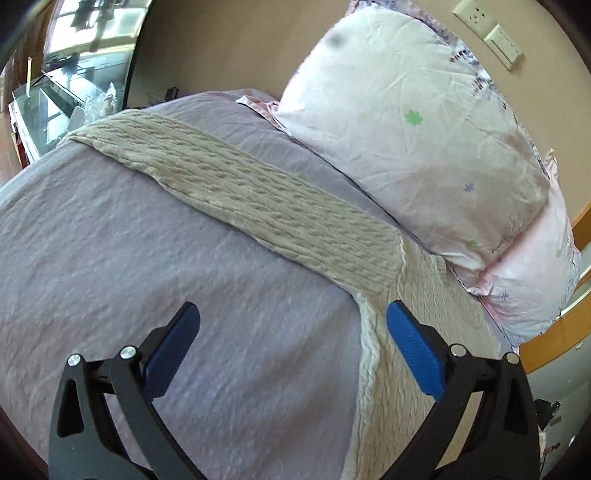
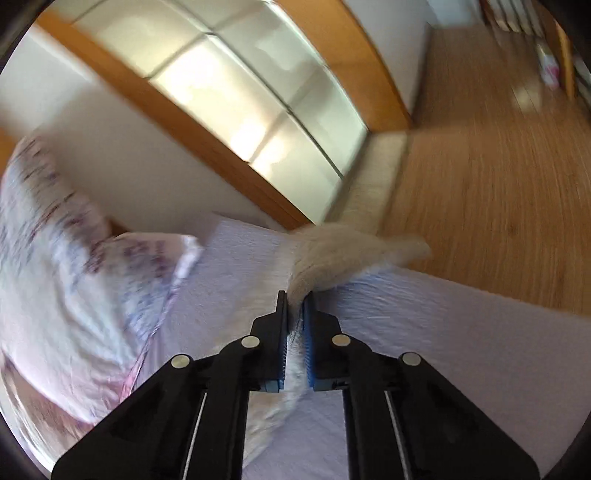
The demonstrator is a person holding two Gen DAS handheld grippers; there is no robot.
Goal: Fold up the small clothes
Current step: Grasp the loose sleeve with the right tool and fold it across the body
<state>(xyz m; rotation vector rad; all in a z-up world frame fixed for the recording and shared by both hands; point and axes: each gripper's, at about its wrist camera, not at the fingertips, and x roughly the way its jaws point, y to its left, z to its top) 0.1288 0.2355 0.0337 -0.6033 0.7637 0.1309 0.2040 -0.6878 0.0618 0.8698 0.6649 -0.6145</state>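
Note:
A beige cable-knit sweater (image 1: 258, 199) lies on the lavender bed sheet (image 1: 147, 258). One sleeve stretches flat toward the far left and the body runs down under my left gripper. My left gripper (image 1: 293, 319) is open and empty, hovering above the sweater's edge and the sheet. In the right wrist view, my right gripper (image 2: 295, 301) is shut on a beige knit sleeve end (image 2: 351, 254), lifted off the sheet (image 2: 443, 350). That view is motion blurred.
A floral pillow (image 1: 413, 125) leans on the wall at the bed's far right, also in the right wrist view (image 2: 66, 277). Wall sockets (image 1: 491, 33) are above it. Wood floor (image 2: 498, 166) and a wood-framed glass panel (image 2: 258, 96) lie beyond the bed edge.

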